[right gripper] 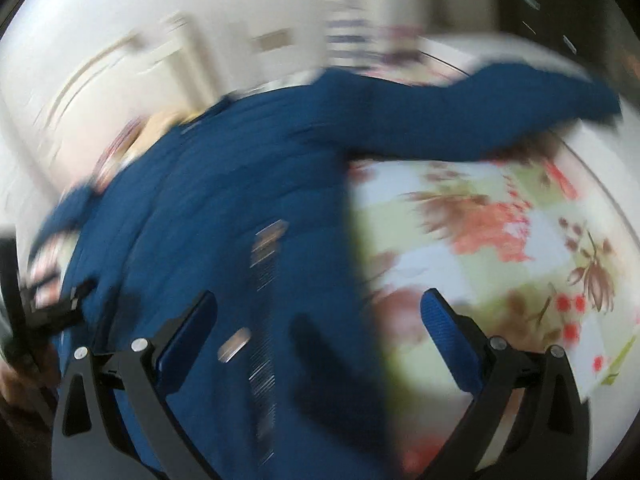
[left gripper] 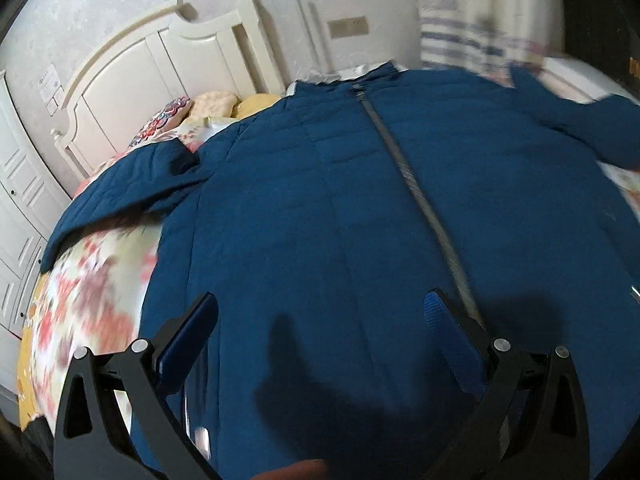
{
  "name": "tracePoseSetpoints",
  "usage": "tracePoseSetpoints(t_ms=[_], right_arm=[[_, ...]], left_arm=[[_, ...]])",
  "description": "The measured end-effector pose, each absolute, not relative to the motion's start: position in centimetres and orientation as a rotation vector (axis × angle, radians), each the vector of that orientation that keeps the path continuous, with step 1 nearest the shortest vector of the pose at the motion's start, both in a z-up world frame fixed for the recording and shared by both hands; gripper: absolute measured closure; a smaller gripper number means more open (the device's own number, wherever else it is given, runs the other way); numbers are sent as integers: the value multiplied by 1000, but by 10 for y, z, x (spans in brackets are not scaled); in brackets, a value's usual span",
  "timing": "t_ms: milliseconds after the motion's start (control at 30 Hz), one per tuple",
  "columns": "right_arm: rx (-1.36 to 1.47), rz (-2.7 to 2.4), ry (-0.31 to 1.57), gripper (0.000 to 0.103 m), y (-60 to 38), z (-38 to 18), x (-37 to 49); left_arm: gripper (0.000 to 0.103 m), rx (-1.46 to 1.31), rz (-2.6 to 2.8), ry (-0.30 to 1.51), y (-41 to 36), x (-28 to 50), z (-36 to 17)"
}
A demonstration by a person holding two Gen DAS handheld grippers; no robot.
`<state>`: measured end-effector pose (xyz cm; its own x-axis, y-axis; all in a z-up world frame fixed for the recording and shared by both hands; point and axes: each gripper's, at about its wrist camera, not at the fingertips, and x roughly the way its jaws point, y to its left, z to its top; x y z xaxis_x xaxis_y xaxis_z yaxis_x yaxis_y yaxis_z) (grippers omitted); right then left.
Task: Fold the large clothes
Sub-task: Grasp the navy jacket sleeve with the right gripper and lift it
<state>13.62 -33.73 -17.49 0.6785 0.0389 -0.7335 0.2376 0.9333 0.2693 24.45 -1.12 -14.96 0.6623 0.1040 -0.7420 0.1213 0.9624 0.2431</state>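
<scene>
1. Jacket (left gripper: pixel 320 200): deep blue throughout, quilted in horizontal stitched bands; zipper (left gripper: pixel 404 168) dark grey down the front.
2. Bedsheet (right gripper: pixel 500 240): white and pale green patches with a coral-red and brown floral and leaf print, plus small red berries.
3. Headboard (left gripper: pixel 160 64): cream white, panelled.
4. Pillows (left gripper: pixel 208 108): one floral in red, pink and blue; one pale peach; one yellow.
5. Curtain (left gripper: pixel 480 20): cream with blue-purple horizontal stripes.
6. Left gripper (left gripper: pixel 320 320): black frame, blue pads on the fingers (left gripper: pixel 440 320).
7. Right gripper (right gripper: pixel 318 320): black frame, blue textured pads.
8. Wall (left gripper: pixel 100 0): light grey-white.
</scene>
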Motion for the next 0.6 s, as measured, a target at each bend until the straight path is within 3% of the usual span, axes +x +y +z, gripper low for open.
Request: tracePoseSetpoints(t_ms=[133, 367, 500, 567, 600], right_arm=[[511, -301, 765, 17, -419, -182, 174], [597, -541, 733, 21, -515, -198, 239], [568, -586, 727, 41, -527, -204, 261], [570, -593, 682, 71, -535, -199, 272], [555, -598, 645, 81, -537, -194, 278]], left_arm=[[4, 247, 34, 889, 9, 314, -164], [4, 28, 6, 947, 46, 356, -182], [4, 16, -6, 941, 46, 357, -183], [4, 15, -6, 940, 45, 358, -183], [4, 16, -6, 940, 45, 359, -184]])
